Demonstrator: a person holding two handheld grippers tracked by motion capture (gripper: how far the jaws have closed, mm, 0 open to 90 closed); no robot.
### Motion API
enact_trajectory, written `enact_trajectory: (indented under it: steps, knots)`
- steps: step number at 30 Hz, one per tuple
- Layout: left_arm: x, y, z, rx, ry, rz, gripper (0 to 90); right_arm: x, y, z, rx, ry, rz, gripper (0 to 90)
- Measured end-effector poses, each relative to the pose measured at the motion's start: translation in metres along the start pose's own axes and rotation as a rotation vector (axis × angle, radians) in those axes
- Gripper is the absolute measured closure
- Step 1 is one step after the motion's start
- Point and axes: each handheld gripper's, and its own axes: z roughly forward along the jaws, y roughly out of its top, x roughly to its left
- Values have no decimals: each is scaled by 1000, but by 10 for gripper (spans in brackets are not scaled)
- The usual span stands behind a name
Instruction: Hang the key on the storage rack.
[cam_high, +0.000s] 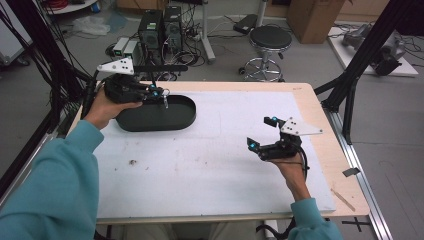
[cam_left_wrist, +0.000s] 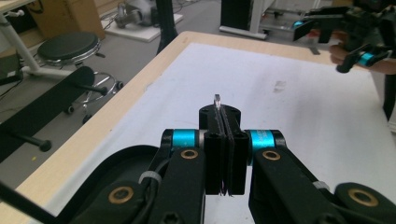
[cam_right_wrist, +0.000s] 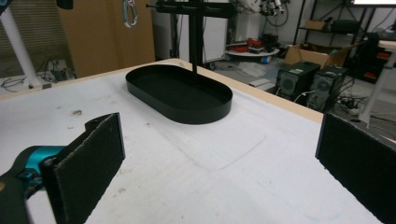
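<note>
White matting (cam_high: 210, 165) covers most of the wooden table (cam_high: 320, 125), and our work sits at its far left corner, where a black oval tray (cam_high: 185, 120) lies flat on the mat. We hold the left gripper (cam_high: 159, 93) just above the tray's near-left rim, its jaws pressed together on a small silver carabiner (cam_high: 165, 100) that hangs from the tips over the tray's inside. We judge this to be the carrying step: the clip is up in the air, touching neither the tray floor nor the black rack bar (cam_high: 160, 68) that crosses above the tray's far edge on 1 upright post. Whether it goes down into the tray or up onto the bar we cannot tell. Either way the next move calls for a short, steady travel, with the grip kept firm on such a thin piece until the clip rests or hooks. Our right gripper (cam_high: 262, 132) hovers low over the mat on the right, well apart from the tray, with its 2 jaws spread wide and nothing between them. The post and bar stand closest to the clip's path and could snag it. Beyond the table are a round stool (cam_high: 270, 37), 2 computer towers (cam_high: 160, 27) and a cardboard box (cam_high: 312, 17), all clear of us.
</note>
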Motion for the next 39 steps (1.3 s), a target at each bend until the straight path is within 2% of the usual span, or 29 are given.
enact_trajectory:
  steps: [6, 12, 21, 29, 33, 36, 39]
  knots:
    - [13, 4, 0, 40, 42, -5, 882, -2, -17, -18, -26, -63, -2, 6]
    - [26, 7, 2, 79, 87, -22, 882, -6, -32, -28, -33, -100, 24, 6]
    - [42, 12, 10, 141, 131, -31, 882, -6, -43, -41, -67, -146, 0, 6]
    - [54, 19, 17, 197, 171, -33, 882, -3, -59, -54, -121, -159, 1, 7]
    - [58, 19, 20, 206, 189, -42, 882, -3, -66, -56, -142, -147, 7, 7]
    - [61, 16, 24, 239, 204, -53, 882, -3, -68, -56, -133, -152, 5, 6]
    - [63, 15, 26, 243, 219, -55, 882, -2, -71, -57, -144, -149, -1, 6]
